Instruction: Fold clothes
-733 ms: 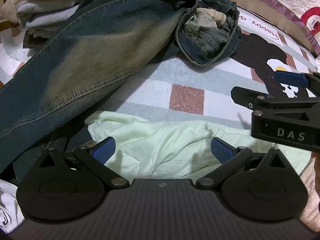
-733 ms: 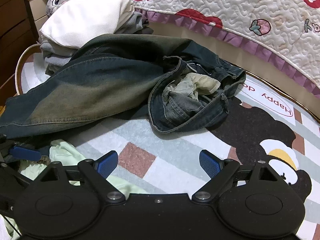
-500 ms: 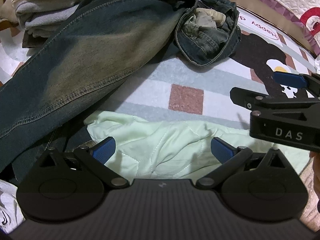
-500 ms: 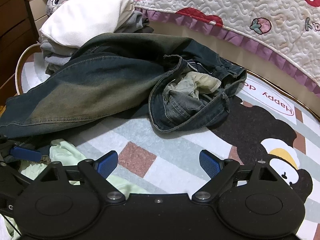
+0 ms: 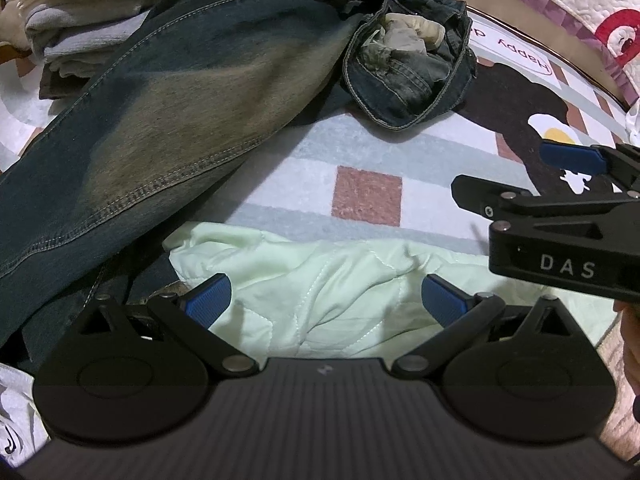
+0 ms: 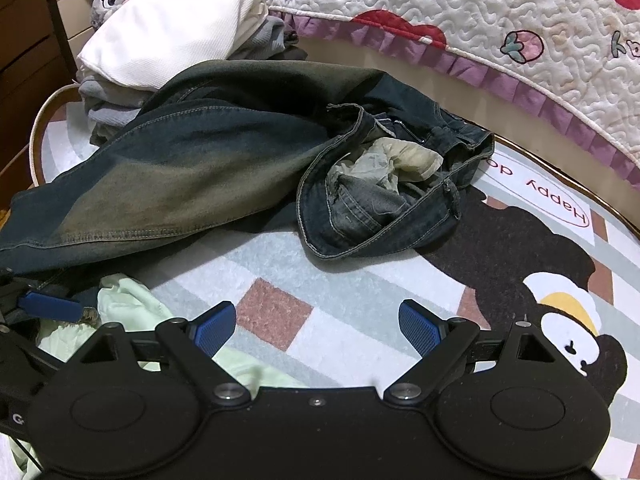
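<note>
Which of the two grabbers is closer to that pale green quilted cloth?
Left. The left gripper hangs directly over the pale green quilted cloth, open jaws straddling it; the right gripper sits beside it, mostly over the patterned rug.

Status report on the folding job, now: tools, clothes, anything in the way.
Both tools open, empty: left tool over the pale green garment, right tool over the rug. Jeans unfolded, one leg overlapping the green garment's edge.
</note>
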Action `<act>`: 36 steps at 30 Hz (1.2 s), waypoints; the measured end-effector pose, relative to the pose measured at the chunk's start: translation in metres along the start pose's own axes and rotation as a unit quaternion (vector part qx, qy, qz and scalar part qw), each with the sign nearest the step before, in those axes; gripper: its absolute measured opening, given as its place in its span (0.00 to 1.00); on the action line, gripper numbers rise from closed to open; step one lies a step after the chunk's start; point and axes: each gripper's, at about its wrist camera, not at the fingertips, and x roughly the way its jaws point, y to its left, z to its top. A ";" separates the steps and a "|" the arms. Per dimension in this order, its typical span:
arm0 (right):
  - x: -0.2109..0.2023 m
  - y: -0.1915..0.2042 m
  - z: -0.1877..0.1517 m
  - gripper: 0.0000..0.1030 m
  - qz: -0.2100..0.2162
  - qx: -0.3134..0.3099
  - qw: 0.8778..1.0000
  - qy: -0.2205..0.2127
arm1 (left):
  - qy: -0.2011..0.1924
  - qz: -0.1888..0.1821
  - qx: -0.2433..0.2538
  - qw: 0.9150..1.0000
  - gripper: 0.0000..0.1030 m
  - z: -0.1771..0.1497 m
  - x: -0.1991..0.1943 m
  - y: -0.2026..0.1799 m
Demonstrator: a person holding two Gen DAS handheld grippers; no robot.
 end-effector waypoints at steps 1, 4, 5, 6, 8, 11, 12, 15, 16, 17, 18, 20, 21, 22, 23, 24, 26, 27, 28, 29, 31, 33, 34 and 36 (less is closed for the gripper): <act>0.000 0.000 0.000 0.89 0.000 0.000 1.000 0.000 | 0.000 0.000 0.000 1.000 1.00 0.000 0.000 0.000; 0.000 0.000 -0.001 0.89 0.000 0.000 1.000 -0.001 | -0.001 0.002 0.000 1.000 1.00 -0.001 0.000 -0.002; 0.000 0.000 -0.001 0.89 0.000 0.000 1.000 -0.001 | 0.000 0.002 0.000 1.000 1.00 -0.001 0.000 -0.002; 0.000 0.000 -0.001 0.89 0.000 0.000 1.000 -0.001 | 0.000 0.005 -0.002 1.000 1.00 -0.001 0.001 -0.003; 0.000 0.000 -0.001 0.89 0.001 0.000 1.000 -0.001 | -0.001 0.011 -0.006 1.000 1.00 -0.001 0.001 -0.003; 0.000 0.000 -0.001 0.89 0.001 -0.001 1.000 0.000 | 0.000 0.011 -0.007 1.000 1.00 -0.001 0.001 -0.003; 0.000 0.000 -0.001 0.89 0.000 0.000 1.000 0.000 | 0.000 0.011 -0.007 1.000 1.00 -0.001 0.001 -0.003; 0.000 0.000 0.000 0.89 0.000 -0.001 1.000 0.002 | 0.001 0.010 -0.007 1.000 1.00 -0.001 0.001 -0.002; 0.000 0.000 0.000 0.89 0.000 -0.001 1.000 0.002 | 0.001 0.010 -0.008 1.000 1.00 -0.001 0.001 -0.002; 0.001 0.001 0.000 0.89 0.000 -0.001 1.000 0.002 | 0.001 0.010 -0.007 1.000 1.00 -0.001 0.001 -0.002; 0.001 0.001 -0.001 0.89 0.000 -0.001 1.000 0.002 | 0.001 0.010 -0.007 1.000 1.00 -0.002 0.002 -0.002; 0.001 0.001 -0.001 0.89 0.000 -0.001 1.000 0.002 | 0.002 0.011 -0.008 1.000 1.00 -0.002 0.002 -0.003; 0.001 0.001 -0.001 0.89 0.000 -0.001 1.000 0.003 | 0.002 0.011 -0.008 1.000 1.00 -0.002 0.002 -0.003; 0.001 0.001 -0.001 0.89 0.000 -0.001 1.000 0.003 | 0.003 0.011 -0.008 1.000 1.00 -0.002 0.002 -0.003; 0.001 0.001 -0.001 0.89 0.000 -0.001 1.000 0.003 | 0.003 0.011 -0.009 1.000 1.00 -0.002 0.002 -0.003; 0.001 0.001 -0.001 0.89 0.000 -0.001 1.000 0.003 | 0.003 0.011 -0.010 1.000 1.00 -0.002 0.002 -0.003; 0.002 0.001 -0.002 0.89 0.001 0.000 1.000 0.004 | 0.003 0.010 -0.014 1.000 1.00 -0.002 0.003 -0.003; 0.002 0.001 -0.002 0.89 0.001 0.001 1.000 0.004 | 0.002 0.008 -0.019 1.000 1.00 -0.001 0.003 -0.002; 0.003 0.001 -0.002 0.89 0.003 0.001 1.000 0.003 | 0.001 0.005 -0.025 1.000 1.00 -0.001 0.003 0.000; 0.003 0.000 -0.003 0.89 0.007 0.002 1.000 0.002 | -0.002 -0.001 -0.030 1.000 1.00 -0.001 0.002 0.001; 0.003 -0.001 -0.003 0.89 0.014 0.003 1.000 -0.003 | -0.005 -0.013 -0.036 0.999 1.00 -0.001 0.002 0.002; 0.003 -0.002 -0.002 0.89 0.026 0.005 1.000 -0.009 | -0.015 -0.005 -0.038 0.999 1.00 0.000 0.003 0.003; 0.003 -0.003 -0.001 0.89 0.032 0.006 0.999 -0.013 | -0.023 0.002 -0.040 0.999 0.99 0.001 0.004 0.005; 0.005 -0.006 0.002 0.89 0.048 0.008 0.999 -0.025 | -0.045 0.012 -0.052 0.998 0.99 0.003 0.006 0.010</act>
